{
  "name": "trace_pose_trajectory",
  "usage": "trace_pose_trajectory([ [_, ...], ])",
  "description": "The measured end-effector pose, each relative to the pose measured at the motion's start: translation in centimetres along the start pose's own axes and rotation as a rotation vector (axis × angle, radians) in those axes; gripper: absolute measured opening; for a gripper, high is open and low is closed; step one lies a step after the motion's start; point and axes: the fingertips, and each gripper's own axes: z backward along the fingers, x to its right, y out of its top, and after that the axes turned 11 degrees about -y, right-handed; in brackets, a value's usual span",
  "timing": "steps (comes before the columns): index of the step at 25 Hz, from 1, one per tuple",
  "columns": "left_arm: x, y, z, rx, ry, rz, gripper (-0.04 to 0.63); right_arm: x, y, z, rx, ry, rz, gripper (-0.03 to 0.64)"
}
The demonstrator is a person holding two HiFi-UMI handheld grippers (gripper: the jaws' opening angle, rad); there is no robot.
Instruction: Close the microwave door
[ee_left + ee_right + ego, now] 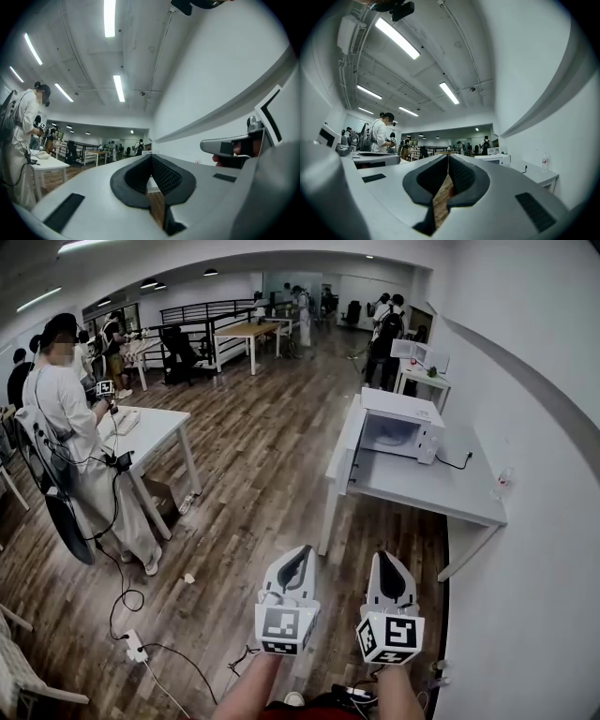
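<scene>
Head view: the microwave (401, 424) sits on a white table (441, 491) against the right wall. Its door (348, 439) hangs open, swung out to the left side of the oven, and the pale cavity is exposed. Both claws are low in the frame, well apart from the oven, with a stretch of wooden floor (253, 474) and the table's near edge between them and it. The left gripper (302, 551) and the right gripper (384, 559) are side by side, tips aimed up the frame toward the table. The microwave lies ahead of them and a little to the right, closer to the right gripper's line than to the left's.

In the left gripper view, the left gripper (151, 157) is clenched, its dark pads meeting at the tip with nothing between them. The right gripper (234, 146) shows at that view's right edge.

In the right gripper view, the right gripper (448, 157) is likewise clenched on nothing, with only floor showing through the slit lower down. A small white box beyond its tips, to the right, is probably the microwave (495, 150), though it is too small there to tell how the door stands.

A person (70, 413) stands at another table on the left.
</scene>
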Motion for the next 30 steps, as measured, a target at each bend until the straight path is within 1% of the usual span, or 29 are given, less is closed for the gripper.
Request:
trace_pose_trajectory([
  [5, -1.8, -0.5, -2.2, -0.006, -0.003, -0.005, 0.026, -0.3, -0.6, -2.8, -0.002, -0.002, 0.000, 0.029],
  [10, -3.1, -1.3, -5.7, -0.007, -0.008, -0.016, 0.026, 0.6, -1.6, -6.4, -0.002, 0.005, -0.002, 0.029],
  [14, -4.2, -1.0, -9.3, 0.002, -0.005, -0.029, 0.026, 1.9, -1.9, -10.2, 0.000, 0.018, -0.013, 0.029],
  [20, -6.0, -1.3, -15.5, 0.004, 0.025, -0.040, 0.026, 4.2, -2.1, -16.7, 0.015, 0.045, -0.040, 0.029],
  [26, -6.7, -1.9, -21.5, 0.000, 0.039, -0.043, 0.026, 7.2, -3.1, -22.2, 0.008, 0.063, -0.057, 0.029],
  [30, -7.0, -2.8, -24.3, -0.007, 0.049, -0.046, 0.026, 8.8, -4.0, -24.7, 0.002, 0.070, -0.072, 0.029],
])
